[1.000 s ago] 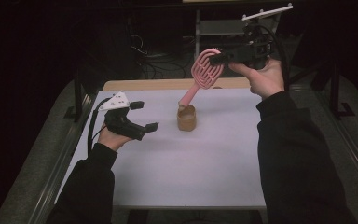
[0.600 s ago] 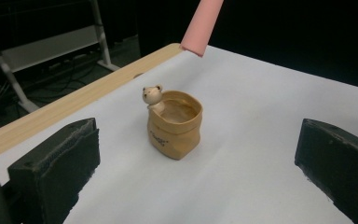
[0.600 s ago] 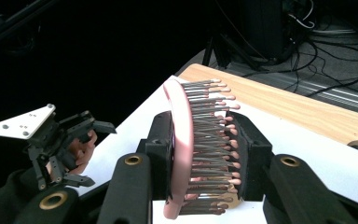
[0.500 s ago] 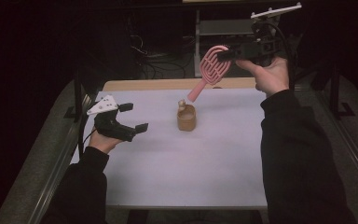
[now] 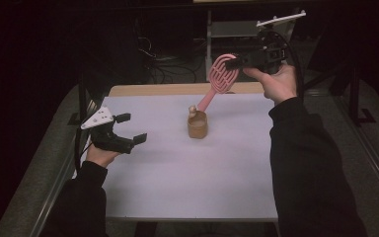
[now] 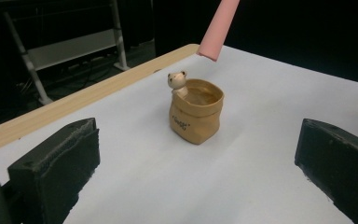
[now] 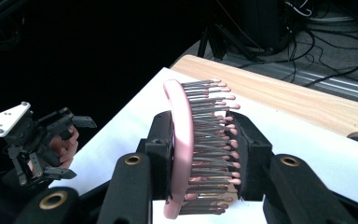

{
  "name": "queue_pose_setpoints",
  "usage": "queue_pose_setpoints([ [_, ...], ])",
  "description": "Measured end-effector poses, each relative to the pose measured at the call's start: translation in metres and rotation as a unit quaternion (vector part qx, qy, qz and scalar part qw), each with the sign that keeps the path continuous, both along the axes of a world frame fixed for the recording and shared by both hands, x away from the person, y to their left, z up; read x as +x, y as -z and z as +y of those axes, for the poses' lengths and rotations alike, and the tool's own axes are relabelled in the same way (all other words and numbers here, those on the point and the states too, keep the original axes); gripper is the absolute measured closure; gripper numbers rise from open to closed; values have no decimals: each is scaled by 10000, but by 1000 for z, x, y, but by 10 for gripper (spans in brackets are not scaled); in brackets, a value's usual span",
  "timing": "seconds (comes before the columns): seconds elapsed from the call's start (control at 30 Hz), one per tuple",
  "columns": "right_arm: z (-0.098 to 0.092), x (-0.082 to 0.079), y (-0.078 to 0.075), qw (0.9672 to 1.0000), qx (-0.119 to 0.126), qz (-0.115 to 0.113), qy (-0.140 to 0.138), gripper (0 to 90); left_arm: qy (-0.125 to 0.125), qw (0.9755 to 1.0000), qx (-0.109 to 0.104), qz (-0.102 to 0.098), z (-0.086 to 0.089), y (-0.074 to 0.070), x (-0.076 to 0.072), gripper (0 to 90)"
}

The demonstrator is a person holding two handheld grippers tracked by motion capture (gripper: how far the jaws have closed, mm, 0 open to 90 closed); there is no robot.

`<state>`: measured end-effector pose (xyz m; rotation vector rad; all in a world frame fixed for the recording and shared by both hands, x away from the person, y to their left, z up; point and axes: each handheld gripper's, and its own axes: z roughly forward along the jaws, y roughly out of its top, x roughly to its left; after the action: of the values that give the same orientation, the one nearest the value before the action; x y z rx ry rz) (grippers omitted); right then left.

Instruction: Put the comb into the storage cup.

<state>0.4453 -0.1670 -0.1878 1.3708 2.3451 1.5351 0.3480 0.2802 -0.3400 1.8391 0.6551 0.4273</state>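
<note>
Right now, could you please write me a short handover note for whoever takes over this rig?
Right gripper: shut on the head of the pink hairbrush, held up over the table's far side, handle slanting down toward the cup.
Left gripper: open, holding nothing, low at the left, jaws facing the cup.
The tan bear cup stands upright mid-table on the white sheet.
Done: brush picked up and gripped.
Left, most likely: bring the handle tip, now just above and behind the cup, down into it; the left gripper could steady the cup.
</note>
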Motion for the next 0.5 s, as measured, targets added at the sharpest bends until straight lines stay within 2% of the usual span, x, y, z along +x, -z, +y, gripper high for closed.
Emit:
queue_pose_setpoints([
  [0.2, 4, 5, 11, 10000, -6, 82, -25, 627, -44, 10000, 2, -10, 7, 6, -3, 0],
  [0.33, 7, 7, 17, 9999, -41, 130, -78, 628, -97, 9999, -80, -63, 14, 11, -6, 0],
  [0.5, 8, 11, 26, 9997, -36, 205, -85, 628, -172, 9998, -123, -19, 23, 19, -10, 0],
])
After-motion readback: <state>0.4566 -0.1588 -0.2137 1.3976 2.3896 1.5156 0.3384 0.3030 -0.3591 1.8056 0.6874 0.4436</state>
